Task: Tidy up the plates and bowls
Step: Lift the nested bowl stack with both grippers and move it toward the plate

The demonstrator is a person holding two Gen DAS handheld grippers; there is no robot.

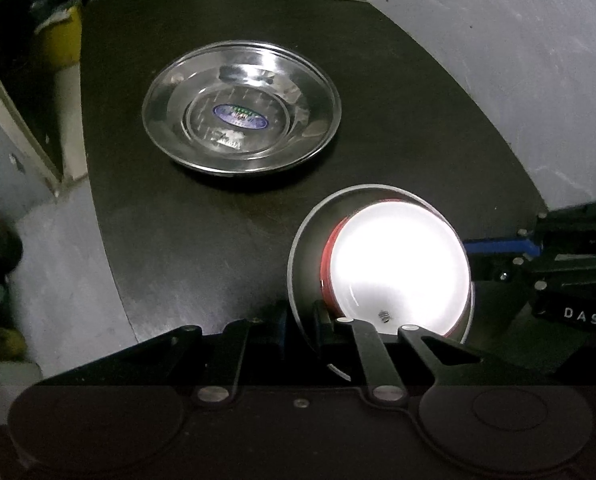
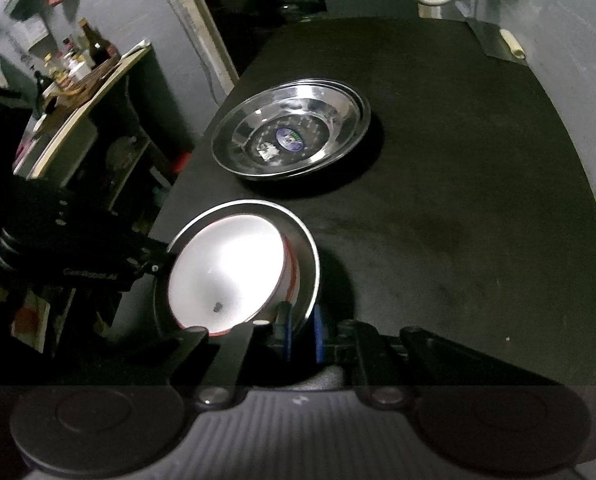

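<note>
The left hand-held gripper (image 1: 300,330) and the right hand-held gripper (image 2: 300,330) each pinch the thin rim of the same shiny steel bowl (image 1: 304,248), from two sides. Inside that steel bowl sits a white bowl with a red outside (image 1: 398,268). Both bowls are held up over the dark round counter (image 1: 217,220), tipped a little.

Only the right wrist view shows a wooden shelf with bottles (image 2: 77,68) off past the counter's left edge. Only the left wrist view shows a yellow tub (image 1: 59,40) down beside the counter. Each view shows the other hand-held gripper reaching in from the side.

The white bowl glows very bright inside, with a small dark mark near its bottom. Its red band peeks out along one side.

Farther back lies a stack of flat shiny steel plates with a blue sticker in the middle (image 1: 241,110). It is well apart from the bowls. The dark top between them is bare, and the right part of the counter has lots of open room
</note>
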